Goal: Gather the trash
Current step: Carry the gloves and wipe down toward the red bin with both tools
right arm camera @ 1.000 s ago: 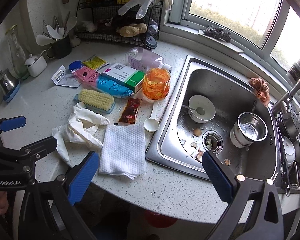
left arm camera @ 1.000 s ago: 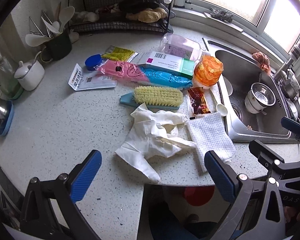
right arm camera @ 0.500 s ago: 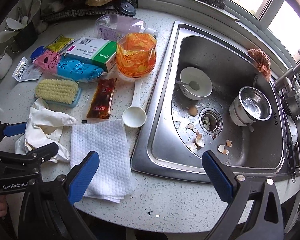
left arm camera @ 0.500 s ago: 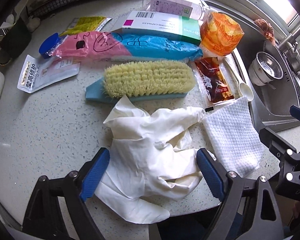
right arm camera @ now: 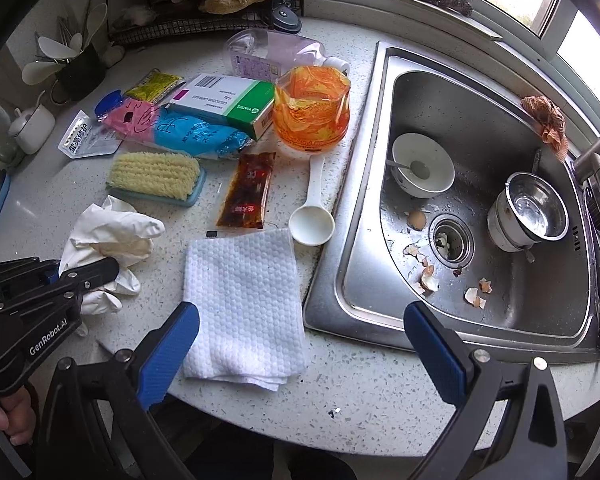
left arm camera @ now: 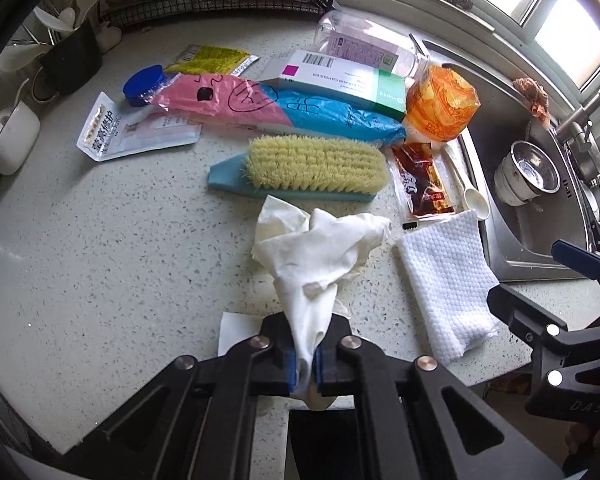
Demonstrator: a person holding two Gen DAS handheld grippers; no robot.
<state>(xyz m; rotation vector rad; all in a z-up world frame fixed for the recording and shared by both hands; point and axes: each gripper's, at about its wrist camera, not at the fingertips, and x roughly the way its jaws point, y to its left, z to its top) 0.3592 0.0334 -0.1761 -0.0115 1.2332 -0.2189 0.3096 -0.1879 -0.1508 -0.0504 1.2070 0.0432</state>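
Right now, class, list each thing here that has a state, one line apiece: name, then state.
Left claw: shut on the crumpled white rubber glove.
Right claw: open, holding nothing.
White textured paper towel: folded, flat on counter.
Cream-bristled blue scrub brush: bristles up.
White ceramic bowl: upright in sink.

I note the cream-white glove (left arm camera: 316, 248) against a speckled off-white counter (left arm camera: 100, 248). The brush (left arm camera: 316, 162) has pale yellow bristles on a teal base. The bag (left arm camera: 276, 110) is half pink, half blue, with black scribbles. The box (left arm camera: 340, 80) is white with a green end and a magenta square. The pouch (right arm camera: 311, 110) is orange, the sachet (right arm camera: 246, 196) dark red-brown. The cloth (right arm camera: 240, 300) is white with a dimpled pattern. I see blue pads (right arm camera: 168, 360).
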